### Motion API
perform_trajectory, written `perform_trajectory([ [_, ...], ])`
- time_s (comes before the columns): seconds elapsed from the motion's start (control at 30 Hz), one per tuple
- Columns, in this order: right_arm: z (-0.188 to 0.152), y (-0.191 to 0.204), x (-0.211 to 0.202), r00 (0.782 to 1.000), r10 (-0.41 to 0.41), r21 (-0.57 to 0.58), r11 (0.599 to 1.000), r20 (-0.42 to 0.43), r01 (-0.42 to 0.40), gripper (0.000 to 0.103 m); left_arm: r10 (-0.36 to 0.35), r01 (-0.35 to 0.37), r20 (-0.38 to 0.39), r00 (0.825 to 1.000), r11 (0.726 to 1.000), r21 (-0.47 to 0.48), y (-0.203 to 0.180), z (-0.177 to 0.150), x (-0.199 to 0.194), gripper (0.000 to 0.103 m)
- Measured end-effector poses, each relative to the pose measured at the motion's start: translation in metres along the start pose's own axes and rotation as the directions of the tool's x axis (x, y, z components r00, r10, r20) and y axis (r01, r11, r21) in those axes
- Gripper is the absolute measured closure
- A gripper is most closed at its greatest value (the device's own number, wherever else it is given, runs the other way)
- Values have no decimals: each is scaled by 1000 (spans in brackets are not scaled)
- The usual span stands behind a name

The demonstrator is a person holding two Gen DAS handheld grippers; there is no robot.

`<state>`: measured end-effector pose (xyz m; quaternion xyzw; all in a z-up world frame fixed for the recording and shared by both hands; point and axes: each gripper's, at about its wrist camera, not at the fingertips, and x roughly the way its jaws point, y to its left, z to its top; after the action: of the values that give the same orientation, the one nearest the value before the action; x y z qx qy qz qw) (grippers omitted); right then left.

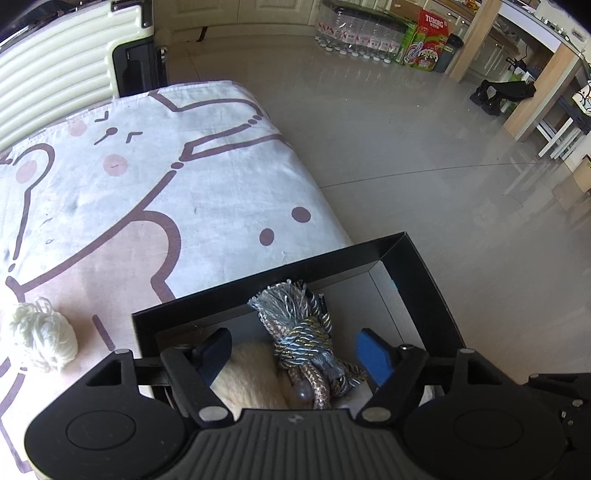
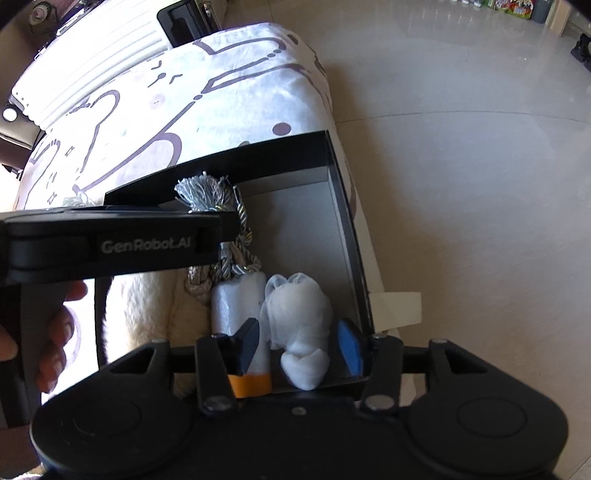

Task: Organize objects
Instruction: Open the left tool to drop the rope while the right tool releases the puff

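A black box (image 1: 413, 266) with a pale inner floor sits at the near corner of a bed covered by a white sheet printed with pink cartoon figures (image 1: 155, 184). Inside it lies a bundle of grey, gold-flecked twisted cord with a tasselled end (image 1: 303, 332), resting partly on a cream fluffy item (image 1: 251, 376). In the right wrist view the same box (image 2: 288, 155) also holds a white roll with an orange end (image 2: 243, 314) and, just beside it, a white gauzy bundle (image 2: 299, 317).

The left gripper (image 1: 295, 354) points down into the box with its jaws apart, the cord bundle between them but not pressed by either pad. The right gripper (image 2: 299, 343) likewise stands parted over the gauzy bundle, its pads clear of it.

A ball of cream yarn (image 1: 40, 336) lies on the sheet, just left of the box. A ribbed pale suitcase (image 1: 55, 74) stands beyond the bed. On the tiled floor (image 1: 406, 147), well apart, stand packs of bottled water (image 1: 354, 33) and a red carton (image 1: 432, 26)
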<state>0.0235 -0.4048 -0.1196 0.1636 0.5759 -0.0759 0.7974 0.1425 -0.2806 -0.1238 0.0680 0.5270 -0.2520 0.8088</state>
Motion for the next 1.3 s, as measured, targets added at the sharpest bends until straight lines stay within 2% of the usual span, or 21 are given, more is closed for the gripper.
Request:
perform_trajectory([
  [0.37,6,3,-20,996,-32,4,999,83,32,52,24,-23,32,999,999,-23,9,-4,-33,25],
  [0.47,6,5,-28,993,-37,7,999,112,37,48,35,-34,46,998,999,-34,14,-7,-45,24],
  [0.53,6,8,-33,990,-40,-1,999,134,40,39,44,-42,56,997,998,-41,17,-9,-52,22],
  [0.63,7,13,-38,987,-27,-11,1000,158,29,35,60,-57,67,996,998,-41,22,-12,-63,21],
  [1.3,-3,27,-77,959,-76,14,997,272,75,22,128,-120,129,983,991,-66,44,-36,-121,15],
])
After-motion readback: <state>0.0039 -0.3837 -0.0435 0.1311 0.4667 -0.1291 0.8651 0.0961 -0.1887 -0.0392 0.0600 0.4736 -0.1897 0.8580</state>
